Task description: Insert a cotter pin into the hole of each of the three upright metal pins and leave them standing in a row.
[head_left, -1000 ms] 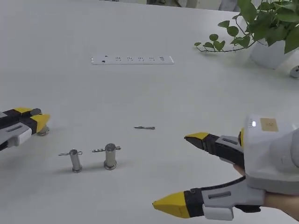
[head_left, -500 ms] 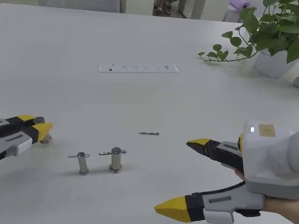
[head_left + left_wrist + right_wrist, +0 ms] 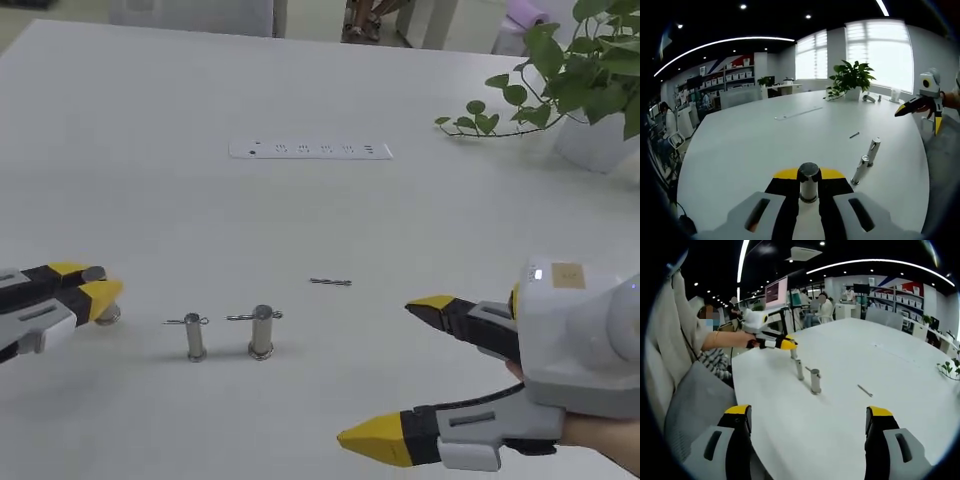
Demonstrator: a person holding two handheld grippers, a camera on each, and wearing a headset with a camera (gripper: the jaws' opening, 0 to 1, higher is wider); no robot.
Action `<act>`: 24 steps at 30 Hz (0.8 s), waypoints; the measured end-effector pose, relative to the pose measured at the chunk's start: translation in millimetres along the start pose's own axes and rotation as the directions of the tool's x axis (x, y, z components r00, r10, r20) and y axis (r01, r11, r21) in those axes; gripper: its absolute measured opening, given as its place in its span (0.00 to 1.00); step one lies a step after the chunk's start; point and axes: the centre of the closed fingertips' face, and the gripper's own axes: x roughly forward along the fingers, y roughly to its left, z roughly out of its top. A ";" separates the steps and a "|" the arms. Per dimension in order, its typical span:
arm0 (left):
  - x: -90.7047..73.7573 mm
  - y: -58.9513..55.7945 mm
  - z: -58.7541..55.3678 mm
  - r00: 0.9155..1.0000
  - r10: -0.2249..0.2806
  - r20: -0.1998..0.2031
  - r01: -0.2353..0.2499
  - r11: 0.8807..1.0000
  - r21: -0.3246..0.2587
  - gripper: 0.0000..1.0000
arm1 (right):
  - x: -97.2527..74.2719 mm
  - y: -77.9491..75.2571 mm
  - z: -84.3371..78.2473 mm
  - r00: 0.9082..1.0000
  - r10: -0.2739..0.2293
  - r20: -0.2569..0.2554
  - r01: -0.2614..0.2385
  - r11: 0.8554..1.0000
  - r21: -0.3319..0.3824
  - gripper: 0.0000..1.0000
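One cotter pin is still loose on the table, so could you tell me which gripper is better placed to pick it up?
Right. The right gripper is open and empty, with the loose cotter pin lying just ahead of it; the left gripper is closed around the third metal pin.

Yellow-tipped, black-and-grey right tool (image 3: 380, 370)

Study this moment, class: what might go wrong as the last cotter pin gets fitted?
1. The loose cotter pin lies flat and thin on the table; the wide-open right gripper may pinch it badly or flick it away.
2. The left gripper clamps the third metal pin; a skewed push while threading might tilt it, or nudge the nearest finished pin standing beside it and topple it.
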 end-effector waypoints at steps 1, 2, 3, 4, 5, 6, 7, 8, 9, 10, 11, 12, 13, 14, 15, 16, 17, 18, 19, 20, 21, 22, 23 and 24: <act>-1.6 -2.2 -1.1 1.000 -0.001 -0.001 0.001 1.000 -0.001 0.11 | -0.3 0.3 0.0 1.000 0.000 -0.001 0.000 1.000 -0.001 0.95; -3.1 -4.4 -2.0 1.000 -0.001 -0.003 0.001 1.000 -0.001 0.11 | -0.6 0.7 0.0 1.000 0.001 -0.001 -0.001 1.000 -0.003 0.95; -5.3 -7.6 -3.1 1.000 -0.004 -0.004 0.004 1.000 0.002 0.11 | -1.2 0.9 0.3 1.000 0.000 0.001 0.000 1.000 -0.004 0.95; -6.7 -9.2 -3.8 1.000 -0.004 -0.004 0.004 1.000 0.000 0.11 | -1.5 1.1 0.2 1.000 0.000 0.001 0.000 1.000 -0.005 0.95; -8.6 -11.7 -4.6 1.000 -0.006 -0.004 0.006 1.000 -0.002 0.11 | -2.0 1.8 0.3 1.000 0.001 0.001 -0.001 1.000 -0.007 0.95; -9.9 -13.4 -5.2 1.000 -0.008 -0.005 0.008 1.000 -0.003 0.11 | -2.3 2.2 0.4 1.000 0.001 0.002 -0.001 1.000 -0.009 0.95; -11.7 -16.3 -6.0 1.000 -0.010 -0.007 0.010 1.000 -0.002 0.11 | -2.7 2.7 0.2 1.000 0.001 0.001 -0.001 1.000 -0.011 0.95; -13.0 -18.2 -6.7 1.000 -0.012 -0.008 0.012 1.000 -0.002 0.11 | -2.9 3.1 0.1 1.000 0.001 0.002 -0.001 1.000 -0.011 0.95; -14.5 -20.5 -7.3 1.000 -0.013 -0.008 0.013 1.000 -0.002 0.11 | -3.1 3.8 0.0 1.000 0.003 0.003 -0.003 1.000 -0.011 0.95; -15.8 -23.0 -7.7 1.000 -0.017 -0.007 0.017 1.000 -0.001 0.11 | -3.3 4.2 -0.1 1.000 0.003 0.004 -0.003 1.000 -0.012 0.95; -17.5 -26.6 -8.4 1.000 -0.022 -0.007 0.022 1.000 -0.003 0.11 | -3.6 4.9 -0.4 1.000 0.004 0.005 -0.004 1.000 -0.013 0.95; -18.6 -29.0 -9.1 1.000 -0.026 -0.009 0.026 1.000 -0.002 0.11 | -3.7 5.5 -0.7 1.000 0.005 0.004 -0.005 1.000 -0.013 0.95; -20.0 -32.5 -10.1 1.000 -0.028 -0.012 0.028 1.000 0.004 0.11 | -3.9 6.2 -1.1 1.000 0.006 0.004 -0.006 1.000 -0.014 0.95; -21.1 -34.7 -10.8 0.999 -0.030 -0.014 0.030 1.000 0.007 0.11 | -4.2 6.5 -1.3 1.000 0.006 0.004 -0.006 1.000 -0.015 0.95; -22.2 -36.8 -11.6 0.999 -0.032 -0.016 0.032 0.999 0.011 0.11 | -4.5 6.8 -1.4 1.000 0.006 0.005 -0.005 1.000 -0.015 0.95; -23.9 -39.7 -12.3 0.999 -0.035 -0.015 0.035 0.999 0.008 0.11 | -4.8 7.1 -1.3 1.000 0.006 0.009 -0.006 1.000 -0.011 0.95; -25.1 -41.8 -12.7 0.999 -0.038 -0.015 0.038 0.999 0.008 0.11 | -5.1 7.4 -1.4 1.000 0.007 0.010 -0.007 1.000 -0.008 0.95; -26.8 -44.9 -13.2 0.999 -0.041 -0.015 0.041 0.999 0.008 0.11 | -5.6 7.5 -1.5 1.000 0.006 0.010 -0.006 1.000 -0.006 0.95; -27.9 -47.1 -13.6 0.999 -0.044 -0.017 0.044 0.999 0.010 0.11 | -5.9 7.5 -1.6 1.000 0.006 0.010 -0.006 1.000 -0.005 0.94; -29.4 -50.0 -14.1 0.999 -0.046 -0.019 0.047 0.999 0.010 0.11 | -6.5 7.3 -1.8 1.000 0.004 0.010 -0.004 1.000 -0.003 0.94; -30.5 -52.2 -14.4 0.999 -0.050 -0.019 0.050 0.999 0.013 0.11 | -7.0 7.1 -2.0 1.000 0.003 0.011 -0.003 1.000 -0.001 0.94; -31.5 -55.1 -15.1 0.998 -0.056 -0.020 0.057 0.998 0.012 0.11 | -7.6 6.7 -1.9 1.000 0.001 0.015 -0.001 1.000 0.003 0.94; -32.0 -57.4 -15.4 0.998 -0.061 -0.021 0.061 0.998 0.012 0.11 | -8.0 6.6 -1.8 1.000 -0.001 0.017 0.001 1.000 0.007 0.94; -32.6 -60.0 -15.8 0.998 -0.066 -0.022 0.067 0.998 0.014 0.11 | -8.4 6.5 -1.7 1.000 -0.002 0.018 0.001 1.000 0.010 0.94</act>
